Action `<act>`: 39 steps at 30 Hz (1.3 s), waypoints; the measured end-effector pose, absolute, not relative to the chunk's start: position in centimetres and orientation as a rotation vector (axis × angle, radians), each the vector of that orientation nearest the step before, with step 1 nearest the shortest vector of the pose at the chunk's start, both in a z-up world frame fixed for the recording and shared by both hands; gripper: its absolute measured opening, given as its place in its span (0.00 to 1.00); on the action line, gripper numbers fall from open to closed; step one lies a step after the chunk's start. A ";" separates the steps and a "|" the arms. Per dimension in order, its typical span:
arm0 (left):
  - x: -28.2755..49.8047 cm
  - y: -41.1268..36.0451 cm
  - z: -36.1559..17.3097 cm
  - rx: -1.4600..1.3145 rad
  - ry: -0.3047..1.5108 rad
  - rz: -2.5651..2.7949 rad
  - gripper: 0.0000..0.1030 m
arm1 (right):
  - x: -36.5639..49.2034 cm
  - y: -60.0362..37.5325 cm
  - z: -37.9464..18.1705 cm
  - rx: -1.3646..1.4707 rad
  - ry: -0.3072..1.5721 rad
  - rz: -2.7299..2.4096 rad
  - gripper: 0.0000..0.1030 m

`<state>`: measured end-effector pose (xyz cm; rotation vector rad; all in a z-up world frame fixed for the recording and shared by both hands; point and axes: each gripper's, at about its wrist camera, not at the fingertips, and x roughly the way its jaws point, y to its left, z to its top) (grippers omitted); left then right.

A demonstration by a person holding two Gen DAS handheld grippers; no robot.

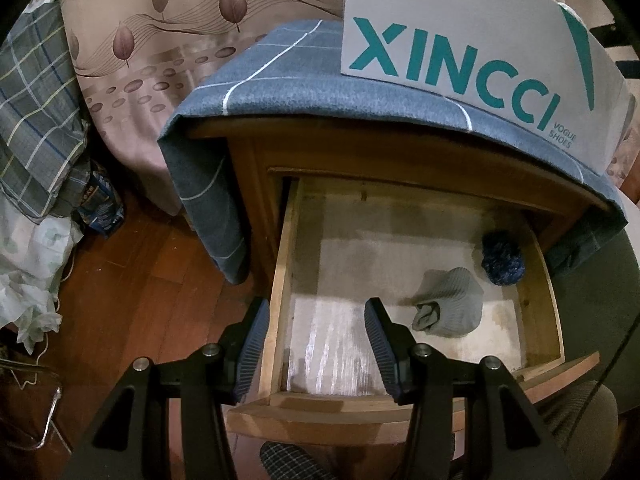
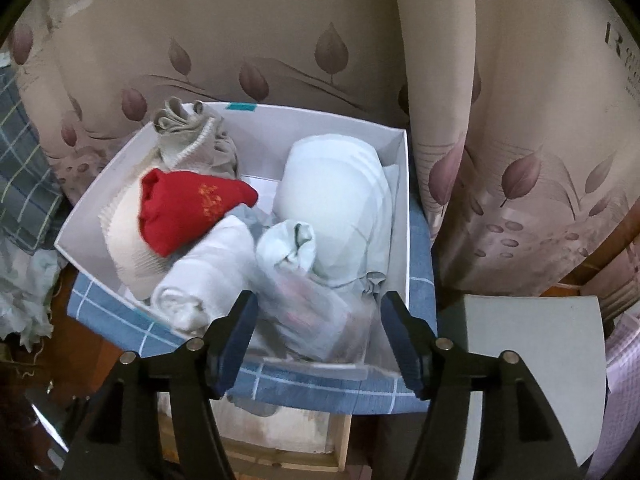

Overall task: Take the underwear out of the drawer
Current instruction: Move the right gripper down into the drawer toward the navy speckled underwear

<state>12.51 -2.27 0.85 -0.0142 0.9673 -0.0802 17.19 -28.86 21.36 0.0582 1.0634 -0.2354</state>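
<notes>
In the left wrist view the wooden drawer (image 1: 280, 280) is pulled open. A rolled grey garment (image 1: 450, 304) and a dark blue bundle (image 1: 502, 258) lie at its right side. My left gripper (image 1: 316, 344) is open and empty above the drawer's front left corner, left of the grey roll. In the right wrist view my right gripper (image 2: 316, 332) is open and empty over the near edge of a white box (image 2: 400, 208) with several rolled garments: a red one (image 2: 188, 208), a white roll (image 2: 200, 276), pale blue pieces (image 2: 336, 200) and a clear plastic packet (image 2: 320, 320).
The white shoe box marked XINCCI (image 1: 460, 40) stands on the blue checked cloth (image 1: 280, 68) that covers the nightstand. Leaf-print curtains (image 2: 280, 40) hang behind. A plaid cloth pile (image 1: 36, 120) lies at left on the wooden floor (image 1: 140, 288). A grey board (image 2: 532, 360) is at right.
</notes>
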 end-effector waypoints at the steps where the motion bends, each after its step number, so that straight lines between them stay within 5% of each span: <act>1: 12.5 -2.3 0.8 -0.013 0.968 -0.079 0.49 | 17.0 -28.7 21.6 0.057 1.059 -0.232 0.60; 20: 12.6 -2.2 0.6 -0.003 0.973 -0.072 0.49 | 7.9 -23.8 20.0 -0.117 1.123 0.026 0.60; 39: 12.6 -1.7 0.6 -0.024 0.990 -0.071 0.49 | 9.2 -23.8 -0.2 -0.426 1.377 0.083 0.51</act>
